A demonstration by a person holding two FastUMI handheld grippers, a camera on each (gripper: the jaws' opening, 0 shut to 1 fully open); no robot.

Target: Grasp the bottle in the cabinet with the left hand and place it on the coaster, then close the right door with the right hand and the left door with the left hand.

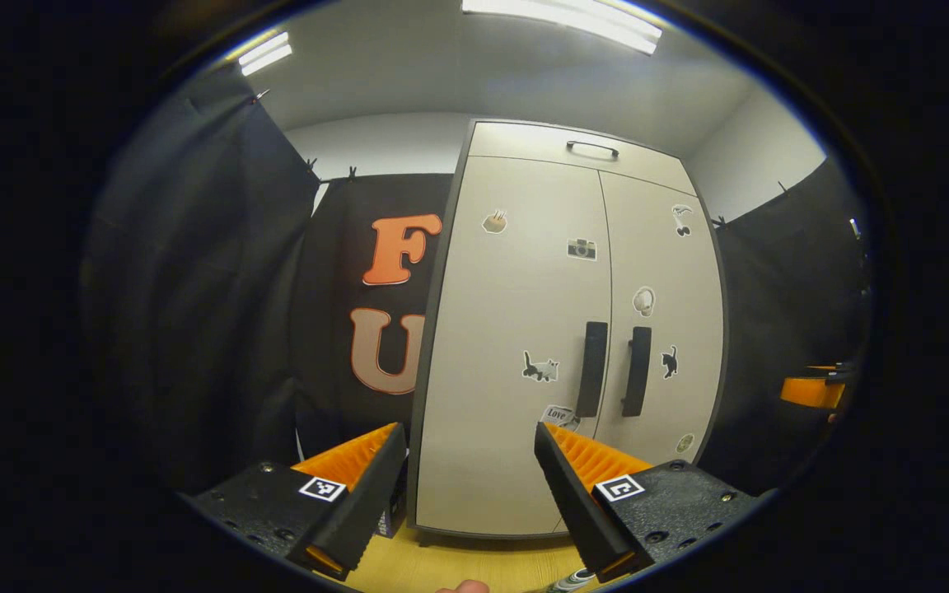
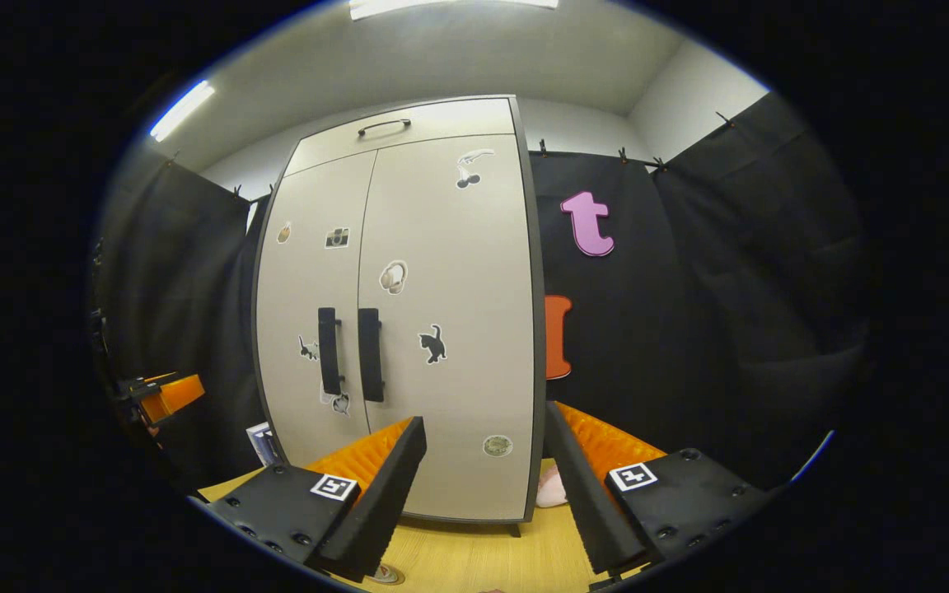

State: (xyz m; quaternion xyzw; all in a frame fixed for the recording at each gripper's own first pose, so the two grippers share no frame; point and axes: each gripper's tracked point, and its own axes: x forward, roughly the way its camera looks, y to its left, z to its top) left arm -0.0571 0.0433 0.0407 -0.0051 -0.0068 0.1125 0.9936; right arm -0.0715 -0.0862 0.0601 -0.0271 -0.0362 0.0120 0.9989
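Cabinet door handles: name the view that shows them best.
The left gripper view. The two handles sit larger there, above that claw's open fingers, on the cabinet's shut doors. The right gripper view shows the same handles smaller and off to the left, though unblocked.

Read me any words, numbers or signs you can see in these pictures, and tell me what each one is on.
"Love": on a small sticker low on the cabinet's left door, beside its handle; anything further on it is too blurred to read.
Round sticker low on the right door: too small to read.
The other door stickers are pictures without words.
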